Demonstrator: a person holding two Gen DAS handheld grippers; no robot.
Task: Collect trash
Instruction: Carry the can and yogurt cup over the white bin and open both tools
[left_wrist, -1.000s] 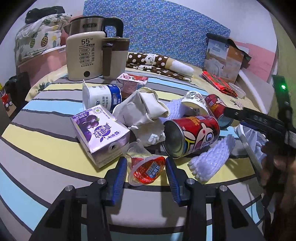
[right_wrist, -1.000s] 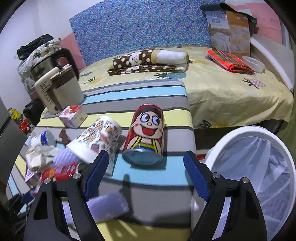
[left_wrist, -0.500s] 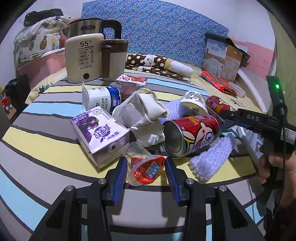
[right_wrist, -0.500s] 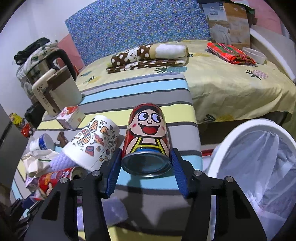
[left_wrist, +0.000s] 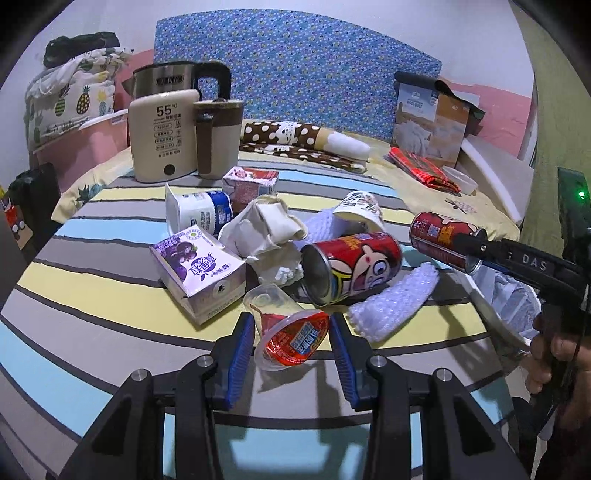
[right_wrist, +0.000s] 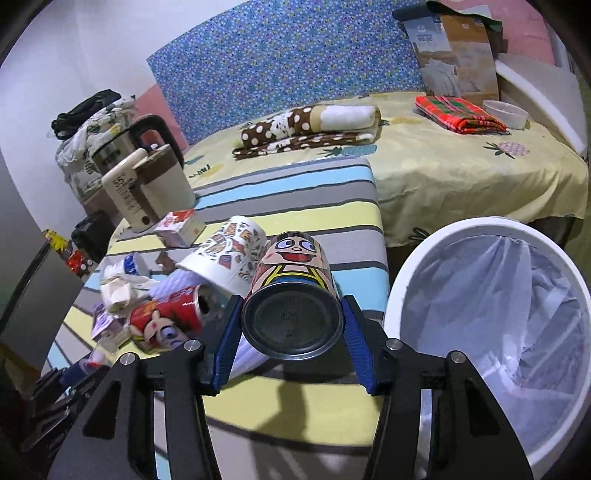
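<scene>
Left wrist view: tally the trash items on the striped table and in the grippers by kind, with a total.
Cartoon cans: 2
Drink cartons: 2
Cups: 3
Foam sleeves: 2
Crumpled paper wads: 2
Total: 11

Cartoon-faced red can (right_wrist: 291, 295) is tilted, seemingly lifted, beside the lined bin (right_wrist: 491, 332).

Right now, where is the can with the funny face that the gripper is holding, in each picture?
Left wrist view: the held can is at the right, lifted off the table, between the right gripper's fingers.
Right wrist view: the held can is in the lower middle, its dark round end facing us.
Shared landmark: the beige kettle.
</scene>
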